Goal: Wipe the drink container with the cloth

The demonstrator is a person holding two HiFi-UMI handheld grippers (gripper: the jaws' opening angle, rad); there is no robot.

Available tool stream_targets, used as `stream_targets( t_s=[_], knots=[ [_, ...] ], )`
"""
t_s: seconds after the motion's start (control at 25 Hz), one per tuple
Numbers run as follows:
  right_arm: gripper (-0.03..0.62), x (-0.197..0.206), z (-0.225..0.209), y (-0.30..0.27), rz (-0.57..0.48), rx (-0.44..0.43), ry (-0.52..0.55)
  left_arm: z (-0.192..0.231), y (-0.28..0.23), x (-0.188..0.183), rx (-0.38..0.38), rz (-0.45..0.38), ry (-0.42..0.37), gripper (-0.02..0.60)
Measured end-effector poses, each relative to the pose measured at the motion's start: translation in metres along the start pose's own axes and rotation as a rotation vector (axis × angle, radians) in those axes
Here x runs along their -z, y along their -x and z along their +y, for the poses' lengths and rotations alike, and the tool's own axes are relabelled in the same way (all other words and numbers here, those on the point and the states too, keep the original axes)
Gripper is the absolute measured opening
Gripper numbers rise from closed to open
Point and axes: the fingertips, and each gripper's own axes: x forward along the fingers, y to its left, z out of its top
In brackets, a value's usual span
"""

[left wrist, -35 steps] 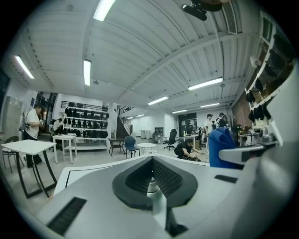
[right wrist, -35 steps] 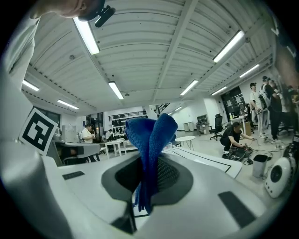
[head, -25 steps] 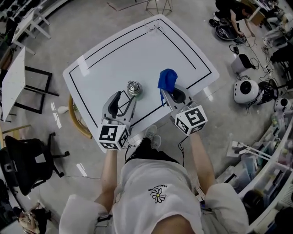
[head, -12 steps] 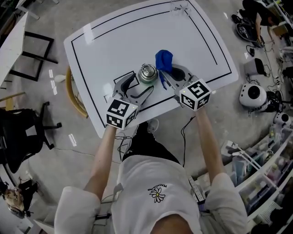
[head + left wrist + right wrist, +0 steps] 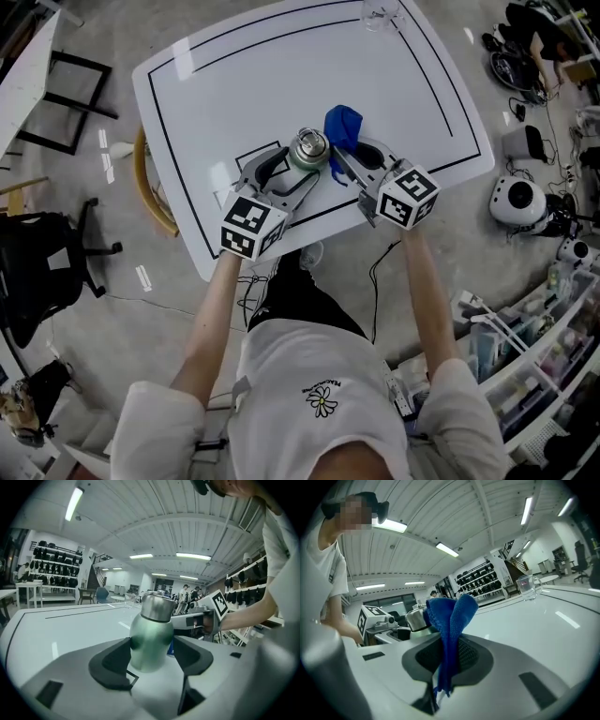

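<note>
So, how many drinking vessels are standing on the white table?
2. A green metal bottle stands near the person's edge of the white table, beside the blue cloth. A clear glass mug stands at the far edge. None seems hidden.

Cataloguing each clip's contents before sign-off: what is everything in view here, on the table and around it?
table: one, white with black border line, centre.
drink container: one, green with steel cap, upright on table's near side.
cloth: one, blue, right of the container.
glass mug: one, clear, table's far edge.
office chair: one, black, floor at left.
left gripper: one, grey; jaws just closed in, pressing the container's sides.
right gripper: one, grey; jaws shut on the cloth.
</note>
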Motion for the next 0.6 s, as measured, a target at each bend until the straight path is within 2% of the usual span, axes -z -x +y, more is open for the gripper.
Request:
stream_targets(
  t_s=[0.28, 0.6],
  knots=[
    [0.042, 0.005, 0.009, 0.009, 0.011, 0.013, 0.022, -0.001, -0.001, 0.001, -0.019, 0.006, 0.008, 0.276],
    [0.042, 0.010, 0.029, 0.021, 0.008, 0.036, 0.045, -0.002, -0.002, 0.002, -0.117, 0.027, 0.051, 0.272]
  ],
)
